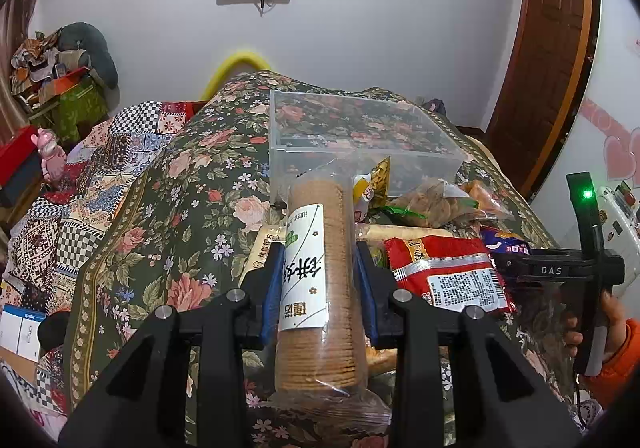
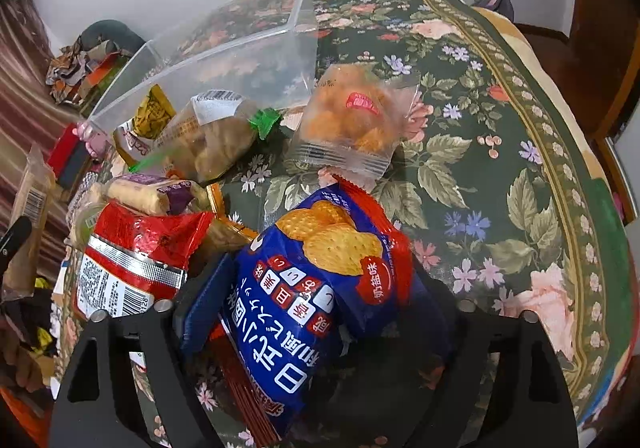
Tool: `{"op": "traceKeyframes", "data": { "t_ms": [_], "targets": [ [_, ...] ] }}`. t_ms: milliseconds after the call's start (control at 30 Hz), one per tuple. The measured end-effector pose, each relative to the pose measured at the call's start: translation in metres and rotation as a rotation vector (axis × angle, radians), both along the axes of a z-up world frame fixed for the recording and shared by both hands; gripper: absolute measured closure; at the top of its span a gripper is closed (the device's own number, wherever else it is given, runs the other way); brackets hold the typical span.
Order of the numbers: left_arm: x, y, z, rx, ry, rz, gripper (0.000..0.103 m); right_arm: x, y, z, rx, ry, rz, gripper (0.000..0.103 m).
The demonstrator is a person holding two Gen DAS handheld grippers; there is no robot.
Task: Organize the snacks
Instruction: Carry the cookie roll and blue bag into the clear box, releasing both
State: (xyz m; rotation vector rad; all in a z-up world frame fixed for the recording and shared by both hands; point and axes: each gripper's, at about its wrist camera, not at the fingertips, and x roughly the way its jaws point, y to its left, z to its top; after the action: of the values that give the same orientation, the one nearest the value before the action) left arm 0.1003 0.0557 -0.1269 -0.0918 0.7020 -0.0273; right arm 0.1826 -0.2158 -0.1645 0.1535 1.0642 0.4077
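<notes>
My left gripper (image 1: 320, 268) is shut on a clear roll of round brown biscuits (image 1: 320, 280) with a white label, held above the snack pile. My right gripper (image 2: 316, 288) is shut on a blue cracker bag (image 2: 312, 288), lifted a little over the floral cloth. A clear plastic box (image 1: 360, 135) stands behind the pile; it also shows in the right wrist view (image 2: 224, 55). A red snack packet (image 1: 448, 276) lies right of the biscuit roll and shows in the right wrist view (image 2: 136, 260). The right gripper's body (image 1: 560, 268) shows at the right of the left wrist view.
Loose snacks lie on the floral cloth (image 2: 500, 167): a clear bag of orange puffs (image 2: 352, 119), a bag of brown pastries (image 2: 212, 135), a yellow packet (image 2: 152, 111), a wrapped cake bar (image 2: 148, 195). A pink toy (image 1: 52, 155) and clutter sit left.
</notes>
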Motion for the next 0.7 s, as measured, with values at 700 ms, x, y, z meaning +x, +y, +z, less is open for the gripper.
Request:
{"op": "traceKeyframes", "data": {
  "t_ms": [700],
  "targets": [
    [0.054,0.008,0.029,-0.040,-0.045,0.011,0.069,0.004,-0.002,0.098,-0.040,-0.281,0.006,0.057]
  ]
}}
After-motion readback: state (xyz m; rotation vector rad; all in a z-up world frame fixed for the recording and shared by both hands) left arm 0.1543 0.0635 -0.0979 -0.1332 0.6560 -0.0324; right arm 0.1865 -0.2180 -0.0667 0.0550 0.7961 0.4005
